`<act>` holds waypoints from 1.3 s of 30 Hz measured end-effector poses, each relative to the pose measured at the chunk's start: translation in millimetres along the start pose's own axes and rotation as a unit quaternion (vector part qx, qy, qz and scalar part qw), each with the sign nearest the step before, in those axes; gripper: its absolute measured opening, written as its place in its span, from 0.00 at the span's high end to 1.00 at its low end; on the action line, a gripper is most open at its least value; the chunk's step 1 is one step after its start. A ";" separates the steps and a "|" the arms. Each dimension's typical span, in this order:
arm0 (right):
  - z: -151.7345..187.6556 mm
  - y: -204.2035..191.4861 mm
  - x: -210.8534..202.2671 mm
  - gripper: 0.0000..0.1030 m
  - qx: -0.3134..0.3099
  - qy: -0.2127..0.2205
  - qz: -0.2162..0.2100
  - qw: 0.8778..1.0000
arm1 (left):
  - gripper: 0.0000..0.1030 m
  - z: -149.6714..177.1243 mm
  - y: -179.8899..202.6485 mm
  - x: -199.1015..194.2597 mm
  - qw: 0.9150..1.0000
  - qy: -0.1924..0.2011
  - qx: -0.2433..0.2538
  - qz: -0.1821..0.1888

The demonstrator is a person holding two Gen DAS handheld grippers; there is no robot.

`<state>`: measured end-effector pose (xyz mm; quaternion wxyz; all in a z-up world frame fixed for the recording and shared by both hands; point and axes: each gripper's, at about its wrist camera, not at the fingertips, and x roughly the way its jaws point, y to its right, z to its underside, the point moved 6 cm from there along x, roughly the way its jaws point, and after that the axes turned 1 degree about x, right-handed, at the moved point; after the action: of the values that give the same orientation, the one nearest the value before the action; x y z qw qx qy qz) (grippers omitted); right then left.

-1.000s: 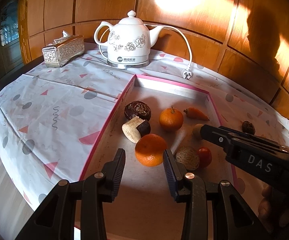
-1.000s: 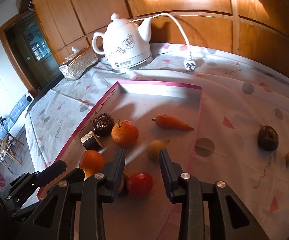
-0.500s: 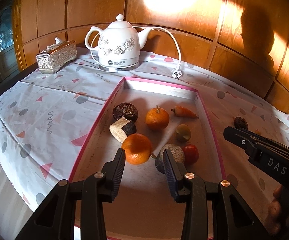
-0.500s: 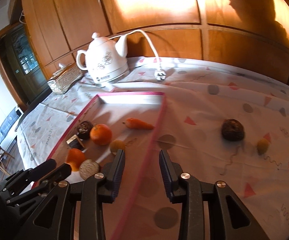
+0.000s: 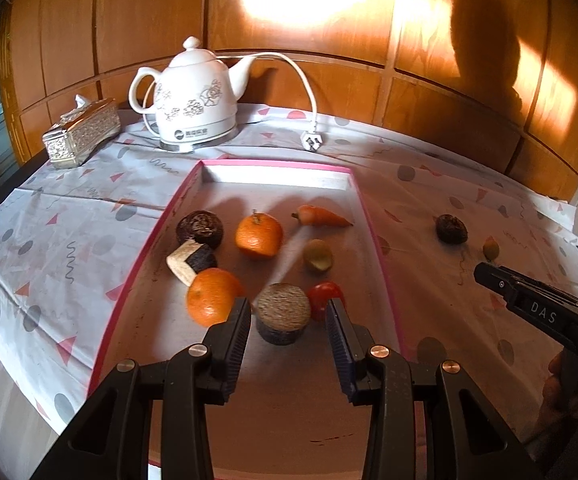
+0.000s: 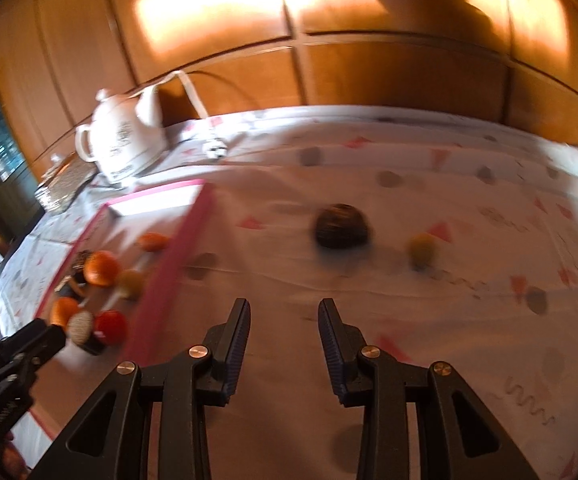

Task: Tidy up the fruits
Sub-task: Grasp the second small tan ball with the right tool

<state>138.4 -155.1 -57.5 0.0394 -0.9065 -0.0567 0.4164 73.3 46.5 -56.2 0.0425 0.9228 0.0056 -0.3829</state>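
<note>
Your right gripper point(image 5: 485, 274) reads "DAS"; both it and your left gripper point(image 5: 287, 312) hang parted, empty. Most fruits sit in the pink-rimmed tray point(image 5: 363, 216); a dark fruit point(image 6: 341, 226) lies outside

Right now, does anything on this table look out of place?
Yes. Two pieces sit on the tablecloth outside the pink-rimmed tray: a dark round fruit and a small yellow fruit. The kettle's plug also lies loose on the cloth, unplugged.
</note>
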 end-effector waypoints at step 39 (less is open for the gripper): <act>-27.3 98.5 48.1 0.75 0.008 -0.030 0.121 0.992 | 0.55 -15.2 85.8 20.6 0.994 -0.018 0.076 0.079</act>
<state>197.1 -246.8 -87.5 -0.0058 -0.8937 0.0553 0.4453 102.3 -38.2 -53.7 0.0027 0.9140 -0.0975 -0.3939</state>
